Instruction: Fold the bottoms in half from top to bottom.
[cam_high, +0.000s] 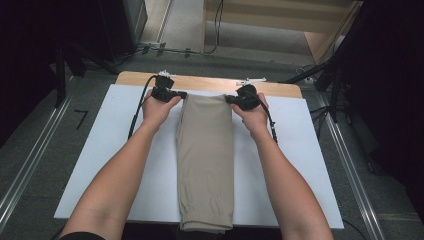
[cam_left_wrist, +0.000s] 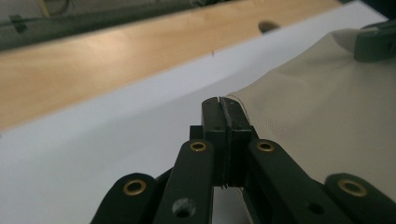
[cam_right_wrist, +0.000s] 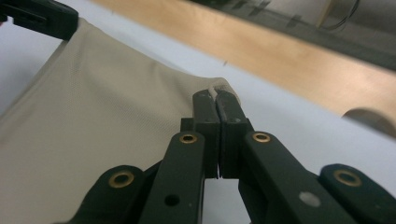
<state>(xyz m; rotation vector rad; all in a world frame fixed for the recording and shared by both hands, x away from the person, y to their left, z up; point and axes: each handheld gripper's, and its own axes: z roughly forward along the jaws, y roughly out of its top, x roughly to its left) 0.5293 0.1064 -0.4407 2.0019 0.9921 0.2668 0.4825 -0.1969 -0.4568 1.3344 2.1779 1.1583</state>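
1. A folded pair of beige trousers (cam_high: 206, 160) is lying lengthwise down the middle of the white board (cam_high: 125, 165), running from twelve to six o'clock; no label or writing is readable.
2. The left gripper (cam_high: 183, 94) is clamping its far corner at eleven o'clock.
3. The right gripper (cam_high: 228, 98) is pinching the corner at one o'clock.
4. The wooden table (cam_high: 210, 83) is showing beyond, at twelve.

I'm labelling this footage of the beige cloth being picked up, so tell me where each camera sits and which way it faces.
High view: above the person's side, looking forward and down on the white table; both forearms, left gripper and right gripper show.
Left gripper view: rides the left gripper, looking along its shut jaws onto a corner of the beige cloth.
Right gripper view: rides the right gripper, jaws shut on the other corner.
Shared: each gripper view shows the cloth and the other gripper.
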